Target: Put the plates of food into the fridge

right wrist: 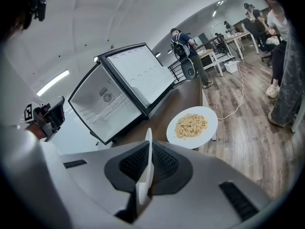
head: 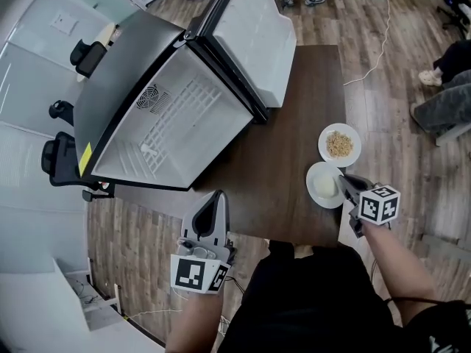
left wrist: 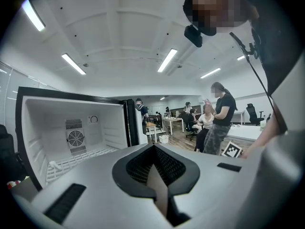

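Your fridge (head: 176, 116) stands open at the bench's (head: 294, 123) left, its inside white. The far plate (head: 339, 144) lies flat, carrying tan crumbly food. The near plate (head: 322, 186), with a pale mound, is pinched at its rim in your right tongs (head: 343, 181).

**Plates of food:** two, along the table's right edge.
- One white round plate of yellowish crumbled food (head: 339, 145).
- One white round plate with a pale white mound (head: 324, 185), nearer the front right corner.

**Small fridge**, black shell, white inside, door open (head: 118, 101): one, on the left part of the table.
- Inside it: one white wire shelf (head: 176, 123) and one round fan grille (head: 149, 98).

**Dark brown wooden table** (head: 294, 109): one.

**Hand-held grey two-jaw grippers with marker cubes:** two.
- One left gripper (head: 218, 195).
- One right gripper (head: 344, 179).
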The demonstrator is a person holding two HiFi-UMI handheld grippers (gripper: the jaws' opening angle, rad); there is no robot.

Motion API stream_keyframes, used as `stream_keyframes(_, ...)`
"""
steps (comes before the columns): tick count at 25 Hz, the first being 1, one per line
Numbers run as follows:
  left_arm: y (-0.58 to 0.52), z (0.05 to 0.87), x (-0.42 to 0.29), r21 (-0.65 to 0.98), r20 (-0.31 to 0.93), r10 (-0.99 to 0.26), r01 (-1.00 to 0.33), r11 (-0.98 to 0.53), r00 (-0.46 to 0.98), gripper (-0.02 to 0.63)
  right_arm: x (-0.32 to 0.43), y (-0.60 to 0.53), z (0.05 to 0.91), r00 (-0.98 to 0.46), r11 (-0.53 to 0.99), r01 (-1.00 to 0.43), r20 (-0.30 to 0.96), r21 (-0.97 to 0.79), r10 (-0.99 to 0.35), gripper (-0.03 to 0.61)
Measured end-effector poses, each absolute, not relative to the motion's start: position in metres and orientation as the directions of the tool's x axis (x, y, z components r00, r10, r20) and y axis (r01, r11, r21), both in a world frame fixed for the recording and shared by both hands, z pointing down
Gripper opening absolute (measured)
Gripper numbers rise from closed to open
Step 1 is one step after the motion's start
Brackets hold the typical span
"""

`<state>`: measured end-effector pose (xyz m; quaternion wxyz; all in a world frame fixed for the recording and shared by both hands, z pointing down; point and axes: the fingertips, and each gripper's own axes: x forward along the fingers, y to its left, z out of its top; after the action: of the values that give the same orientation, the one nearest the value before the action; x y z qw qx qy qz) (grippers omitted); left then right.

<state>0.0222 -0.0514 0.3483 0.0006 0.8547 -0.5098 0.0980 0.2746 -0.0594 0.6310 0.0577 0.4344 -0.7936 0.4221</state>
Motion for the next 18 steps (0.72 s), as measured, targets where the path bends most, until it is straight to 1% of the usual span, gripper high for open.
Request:
stream_keyframes(10, -0.053, 0.336, -0.007, -0.094, 0.135, -0.894, -0.893, -0.44, 0.426, 0.003, 0.264, -0.084, 0.6, -0.61, 0.251, -0.717, 0.411, -0.65, -0.677, 0.018)
stream_keyframes(18, -0.054, 0.322, -0.041, -0.095, 0.106, -0.915, -0.912, -0.399, 0.389, 0.003, 0.232, -0.111, 0.564, -0.632, 0.27, -0.674, 0.347, -0.688, -0.693, 0.018)
